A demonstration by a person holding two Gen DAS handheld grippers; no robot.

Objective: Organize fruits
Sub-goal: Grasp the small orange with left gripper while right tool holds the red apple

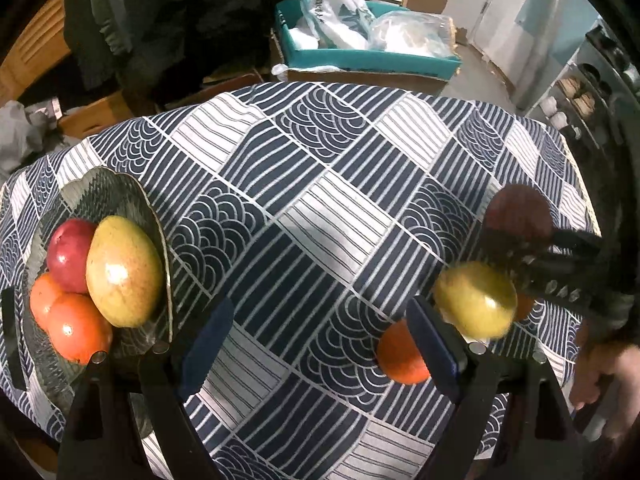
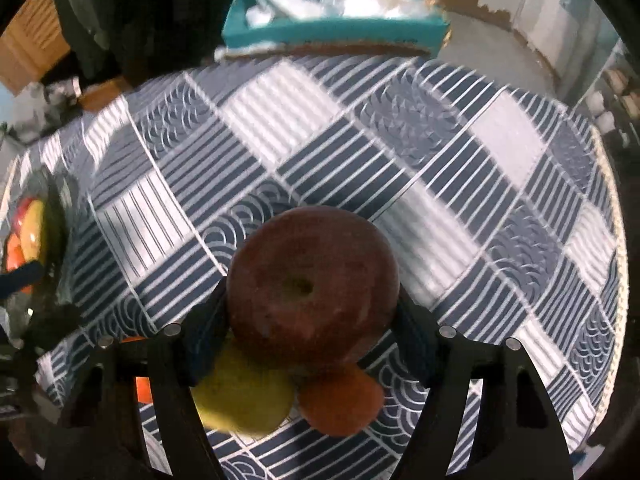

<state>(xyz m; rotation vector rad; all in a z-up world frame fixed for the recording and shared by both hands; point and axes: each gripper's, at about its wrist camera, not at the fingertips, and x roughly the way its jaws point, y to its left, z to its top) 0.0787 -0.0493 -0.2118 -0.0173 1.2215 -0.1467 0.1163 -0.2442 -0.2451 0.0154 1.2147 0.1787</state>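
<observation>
My right gripper (image 2: pixel 312 312) is shut on a dark red apple (image 2: pixel 312 284) and holds it above a yellow fruit (image 2: pixel 244 396) and an orange (image 2: pixel 340 404) on the table. In the left wrist view the same apple (image 1: pixel 516 212) sits in the right gripper (image 1: pixel 520 236) at the right, over the yellow fruit (image 1: pixel 474 300) and an orange (image 1: pixel 400 356). My left gripper (image 1: pixel 320 344) is open and empty above the cloth. A grey leaf-shaped plate (image 1: pixel 100 188) at the left holds a mango (image 1: pixel 124 272), a red apple (image 1: pixel 68 254) and two oranges (image 1: pixel 76 328).
The table wears a blue and white patterned cloth (image 1: pixel 320 184). A teal box (image 1: pixel 360 56) with plastic bags stands on the floor behind the table. A shelf (image 1: pixel 580 96) stands at the far right. The plate also shows at the left edge of the right wrist view (image 2: pixel 52 208).
</observation>
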